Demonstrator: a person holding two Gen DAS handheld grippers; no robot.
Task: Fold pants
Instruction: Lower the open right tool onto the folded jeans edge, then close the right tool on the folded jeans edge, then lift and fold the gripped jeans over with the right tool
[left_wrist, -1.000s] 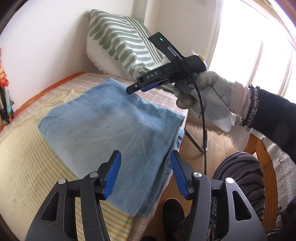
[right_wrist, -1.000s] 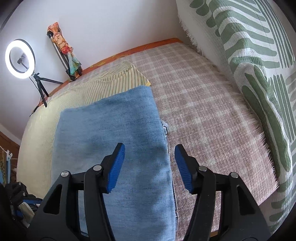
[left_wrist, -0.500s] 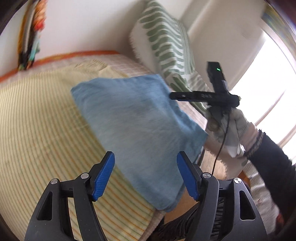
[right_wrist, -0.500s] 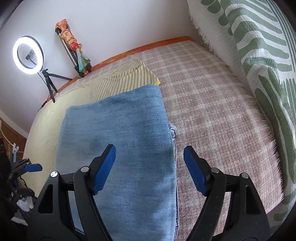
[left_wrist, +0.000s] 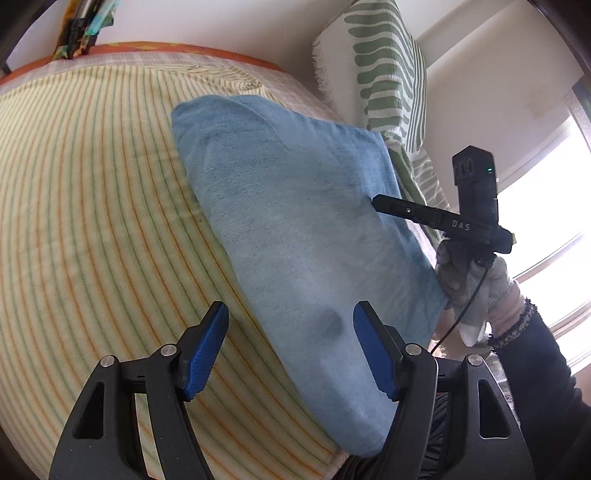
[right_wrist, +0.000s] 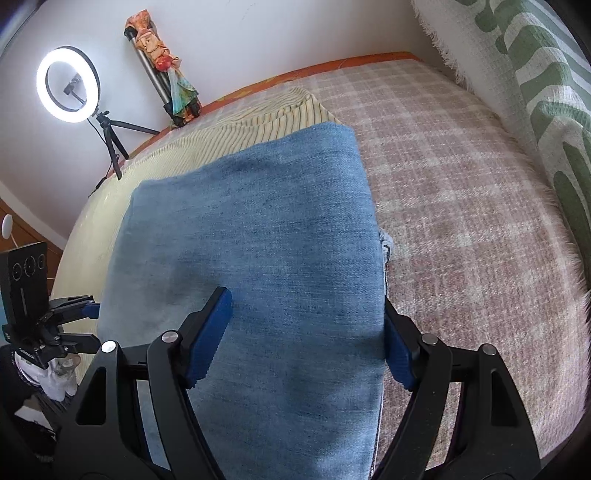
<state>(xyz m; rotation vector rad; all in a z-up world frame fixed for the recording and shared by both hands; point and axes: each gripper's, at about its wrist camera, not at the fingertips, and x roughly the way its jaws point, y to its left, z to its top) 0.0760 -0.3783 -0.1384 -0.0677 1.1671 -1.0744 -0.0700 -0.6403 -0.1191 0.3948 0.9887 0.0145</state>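
Note:
The blue denim pants (left_wrist: 295, 221) lie folded in a flat rectangle on the bed; they also fill the middle of the right wrist view (right_wrist: 266, 258). My left gripper (left_wrist: 290, 352) is open and empty, low over the near left edge of the fold. My right gripper (right_wrist: 306, 339) is open wide, its jaws straddling the near right part of the fold, the right pad at the fold's right edge. It shows from the side in the left wrist view (left_wrist: 380, 205), over the pants' far right part. The left gripper shows at the left edge of the right wrist view (right_wrist: 86, 325).
The bed has a yellow striped sheet (left_wrist: 92, 221) and a pink plaid blanket (right_wrist: 461, 192). A green-patterned cushion (left_wrist: 388, 66) leans on the wall. A ring light on a tripod (right_wrist: 68, 85) and a wrapped pole (right_wrist: 166, 66) stand behind the bed. A bright window (left_wrist: 546, 206) is at right.
My left gripper has swung left from the bed's edge to over the sheet and pants. Both grippers have opened wider. My right gripper has come lower over the fold.

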